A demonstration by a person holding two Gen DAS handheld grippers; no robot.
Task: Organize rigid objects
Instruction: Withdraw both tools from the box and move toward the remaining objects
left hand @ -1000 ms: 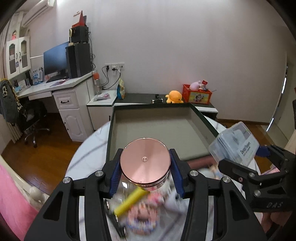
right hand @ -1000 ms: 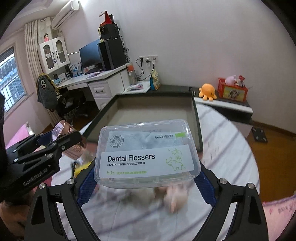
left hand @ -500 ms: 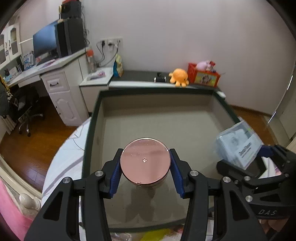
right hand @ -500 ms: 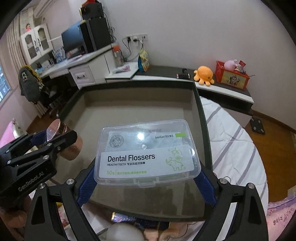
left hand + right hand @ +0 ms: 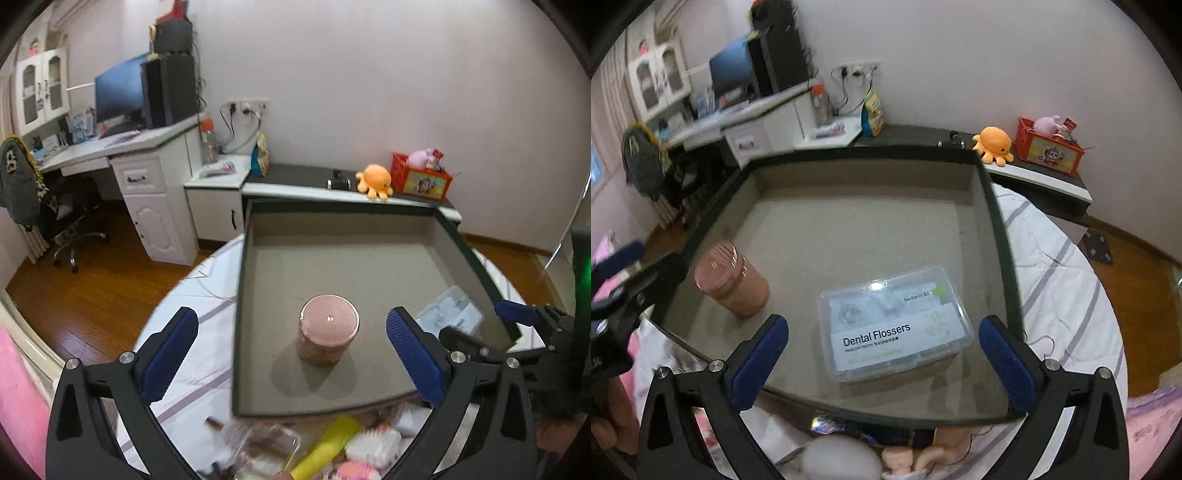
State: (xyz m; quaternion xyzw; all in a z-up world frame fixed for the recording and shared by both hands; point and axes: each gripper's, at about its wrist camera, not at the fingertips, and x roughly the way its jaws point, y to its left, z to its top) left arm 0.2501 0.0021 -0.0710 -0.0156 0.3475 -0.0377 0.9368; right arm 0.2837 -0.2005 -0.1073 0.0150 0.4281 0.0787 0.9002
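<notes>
I see a round counter [image 5: 192, 295] under a white cloth with lilac stripes. A dark-rimmed tray [image 5: 1001, 236] lies directly on it. Along the near edge, just beside the tray, lies blurred clutter, including a yellow item [image 5: 325, 446].

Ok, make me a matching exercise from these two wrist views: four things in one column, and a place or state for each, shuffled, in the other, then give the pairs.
Things:
1. jar with the pink lid
2. Dental Flossers box
3. orange octopus plush
4. left gripper

Places or states:
A. on the dark shelf by the wall
B. lying flat in the tray, on its right side
C. jaws wide open, holding nothing
D. standing upright in the tray, on its left side

Pairs: 1-D, 2-B, 3-A, 4-C
</notes>
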